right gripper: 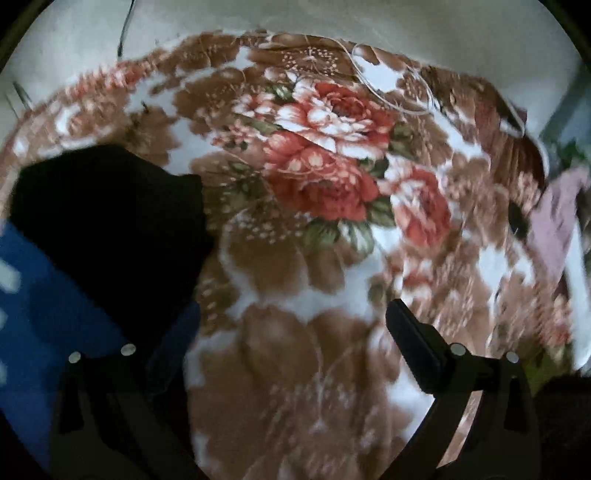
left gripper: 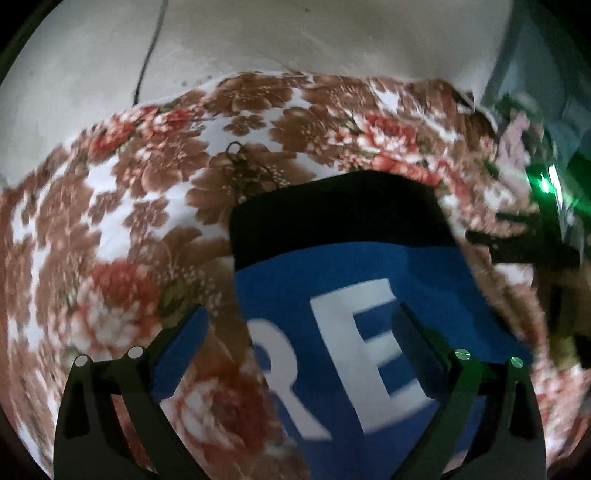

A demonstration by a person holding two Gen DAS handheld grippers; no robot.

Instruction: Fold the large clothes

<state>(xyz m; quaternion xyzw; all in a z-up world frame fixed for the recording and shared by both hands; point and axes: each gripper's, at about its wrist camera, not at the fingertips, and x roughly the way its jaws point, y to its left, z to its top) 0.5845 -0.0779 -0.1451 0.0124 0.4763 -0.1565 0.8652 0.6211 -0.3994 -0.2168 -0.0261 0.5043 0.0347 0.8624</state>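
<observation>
A folded blue and black garment [left gripper: 343,280] with white letters "RE" lies on a floral blanket [left gripper: 122,206]. My left gripper [left gripper: 299,314] hangs open just above its blue part, the fingers astride it, holding nothing. In the right wrist view the same garment [right gripper: 107,229] lies at the left, black part on top. My right gripper [right gripper: 291,314] is open and empty over the blanket [right gripper: 325,177], its left finger over the garment's edge. Both views are blurred by motion.
A pale wall [left gripper: 258,33] with a dark cable [left gripper: 147,55] stands behind the blanket. A pinkish cloth [right gripper: 557,221] lies at the blanket's right edge. A green light [left gripper: 545,184] glows at the far right. A thin white cord [right gripper: 388,96] lies on the blanket.
</observation>
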